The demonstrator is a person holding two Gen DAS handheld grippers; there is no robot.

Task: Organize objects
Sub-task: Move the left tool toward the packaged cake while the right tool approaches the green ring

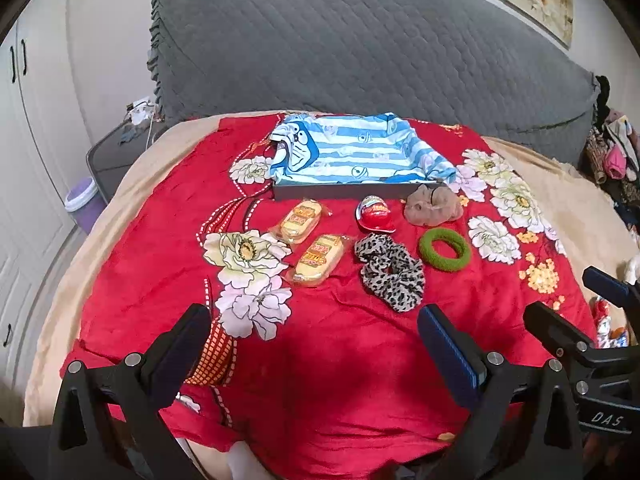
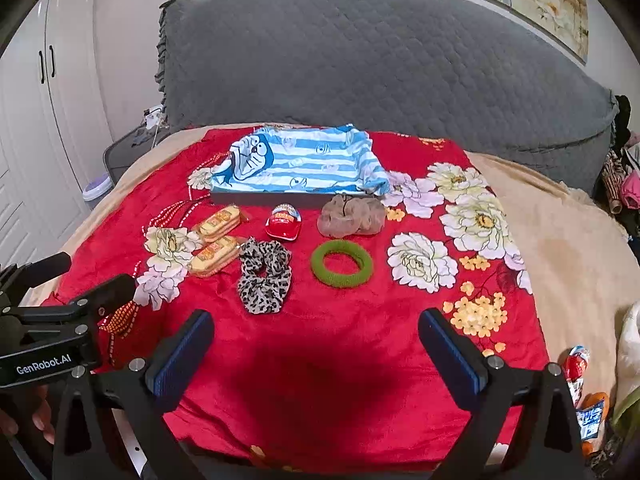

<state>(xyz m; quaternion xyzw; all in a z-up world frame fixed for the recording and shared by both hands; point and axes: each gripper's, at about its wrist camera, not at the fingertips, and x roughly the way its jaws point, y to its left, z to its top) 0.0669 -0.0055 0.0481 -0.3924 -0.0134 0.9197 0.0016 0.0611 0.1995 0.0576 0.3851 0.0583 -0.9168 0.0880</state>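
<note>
On the red floral blanket (image 1: 340,344) lie two wrapped yellow snack cakes (image 1: 299,220) (image 1: 319,259), a red egg-shaped candy pack (image 1: 374,214), a leopard-print scrunchie (image 1: 390,270), a green ring scrunchie (image 1: 444,249) and a beige scrunchie (image 1: 432,205). Behind them stands a grey tray (image 1: 344,191) lined with blue-striped cartoon cloth (image 1: 352,152). My left gripper (image 1: 316,348) hovers open over the blanket's near part, holding nothing. My right gripper (image 2: 316,344) is open too, short of the leopard scrunchie (image 2: 264,276) and green ring (image 2: 342,263). Each gripper shows at the other view's edge.
A grey quilted headboard (image 1: 360,48) rises behind the bed. White wardrobe doors (image 1: 24,140) and a purple bin (image 1: 82,204) stand on the left. Clothes are piled at far right (image 1: 616,156). More snack packs (image 2: 580,380) lie at the blanket's right near corner.
</note>
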